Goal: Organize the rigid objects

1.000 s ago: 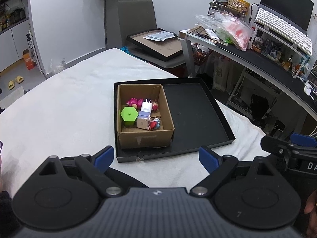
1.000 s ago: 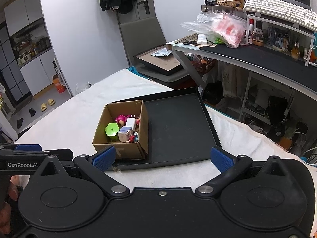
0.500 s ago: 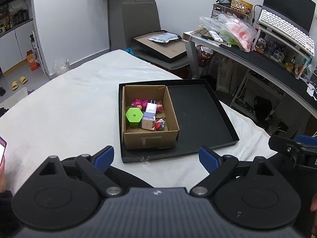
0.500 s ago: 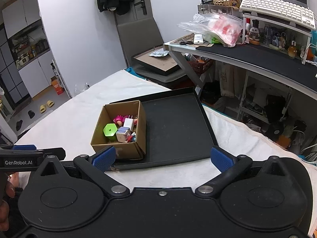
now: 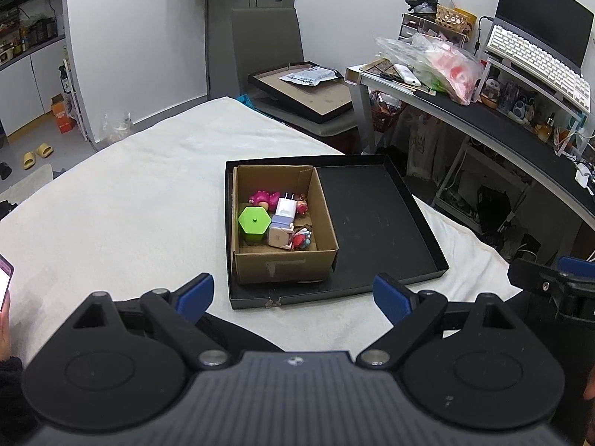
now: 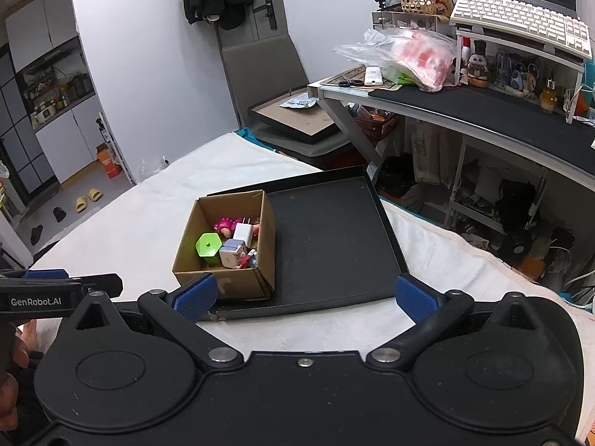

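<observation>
My left gripper (image 5: pixel 293 299) is wide open and holds nothing. My right gripper (image 6: pixel 305 293) is wide open too, and it is empty. Both hang over the near edge of the white table (image 5: pixel 130 200).

A flat black tray (image 5: pixel 375 219) lies on the table, just past my blue fingertips (image 5: pixel 195 295). A brown cardboard box (image 5: pixel 284 265) sits in the left part of the tray. The right part of the tray is bare.

In the box I see a green pot with six sides (image 5: pixel 253 223) on the left. A white plug (image 5: pixel 285 206) lies next to it, toward the far side. A pink toy (image 5: pixel 260 197) is at the far end. A small white cube (image 5: pixel 279 237) and a little red and blue toy (image 5: pixel 300 238) are at the near right.

From my left gripper, the box is straight ahead between my fingers. From my right gripper, the box (image 6: pixel 227 256) is ahead and to the left, just past my left fingertip (image 6: pixel 195 295). Nothing touches my fingers.
</observation>
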A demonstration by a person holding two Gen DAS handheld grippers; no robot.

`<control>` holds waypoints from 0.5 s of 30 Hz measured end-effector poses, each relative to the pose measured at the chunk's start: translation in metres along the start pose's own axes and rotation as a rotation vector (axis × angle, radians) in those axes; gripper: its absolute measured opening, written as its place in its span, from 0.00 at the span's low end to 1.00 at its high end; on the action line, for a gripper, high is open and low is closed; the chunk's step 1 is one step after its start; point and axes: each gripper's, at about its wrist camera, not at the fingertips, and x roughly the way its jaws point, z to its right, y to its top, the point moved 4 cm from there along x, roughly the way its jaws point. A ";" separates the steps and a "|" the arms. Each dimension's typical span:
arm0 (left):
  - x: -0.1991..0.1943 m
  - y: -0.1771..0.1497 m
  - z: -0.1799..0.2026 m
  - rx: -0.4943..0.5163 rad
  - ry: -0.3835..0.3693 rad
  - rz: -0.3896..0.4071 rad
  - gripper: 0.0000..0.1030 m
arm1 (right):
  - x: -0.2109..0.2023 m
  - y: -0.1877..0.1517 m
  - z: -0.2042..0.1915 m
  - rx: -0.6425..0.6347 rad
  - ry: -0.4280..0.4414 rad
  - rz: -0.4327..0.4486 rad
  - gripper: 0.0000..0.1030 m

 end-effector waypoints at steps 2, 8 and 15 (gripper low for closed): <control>0.000 0.000 0.000 -0.001 0.000 0.001 0.89 | 0.000 0.000 0.000 -0.002 -0.002 0.001 1.00; -0.001 0.000 -0.001 0.003 -0.005 0.003 0.89 | -0.002 0.000 -0.002 -0.002 0.003 0.001 1.00; -0.001 0.001 0.001 0.018 -0.008 0.020 0.89 | 0.000 0.000 -0.005 -0.001 -0.001 -0.008 1.00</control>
